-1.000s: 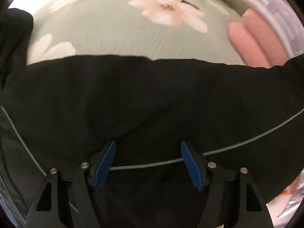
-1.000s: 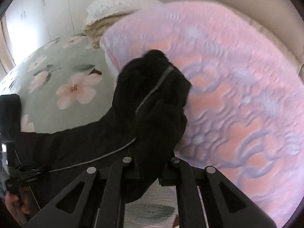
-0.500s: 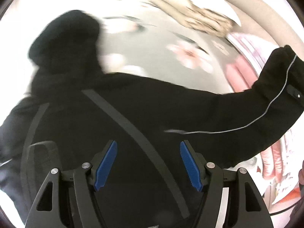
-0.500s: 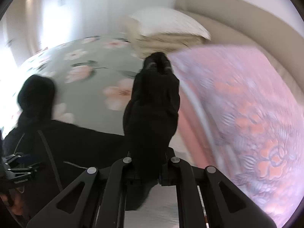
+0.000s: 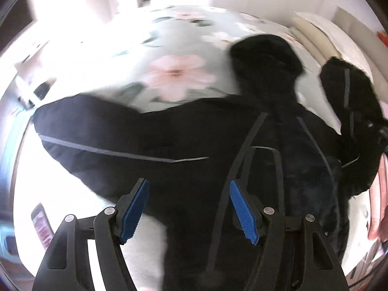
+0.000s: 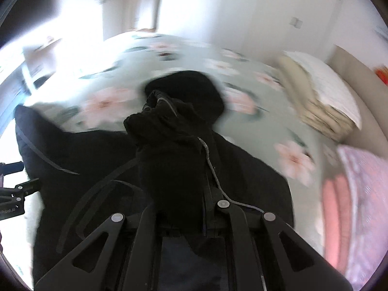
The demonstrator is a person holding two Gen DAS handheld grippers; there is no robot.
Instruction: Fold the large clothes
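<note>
A large black hooded jacket (image 5: 266,150) with thin grey stripes lies on a green floral bedspread (image 5: 174,72). Its hood (image 5: 264,55) points away from me and one sleeve (image 5: 97,131) stretches left. My left gripper (image 5: 188,208) is open with blue pads, hovering over the jacket's lower body and holding nothing. My right gripper (image 6: 184,208) is shut on the other sleeve (image 6: 169,150), which stands bunched up above the jacket's body (image 6: 242,169). That raised sleeve also shows in the left wrist view (image 5: 351,111) at the right.
A stack of folded cream bedding and a white pillow (image 6: 322,97) sits at the bed's far right. A pink and lilac blanket (image 6: 359,206) lies at the right. A phone (image 5: 42,223) lies at the lower left. Wardrobe doors (image 6: 194,7) stand behind the bed.
Both views have swung left across the bed. My right gripper carried the sleeve from over the pink blanket inward over the jacket's body. The left gripper stayed open.
</note>
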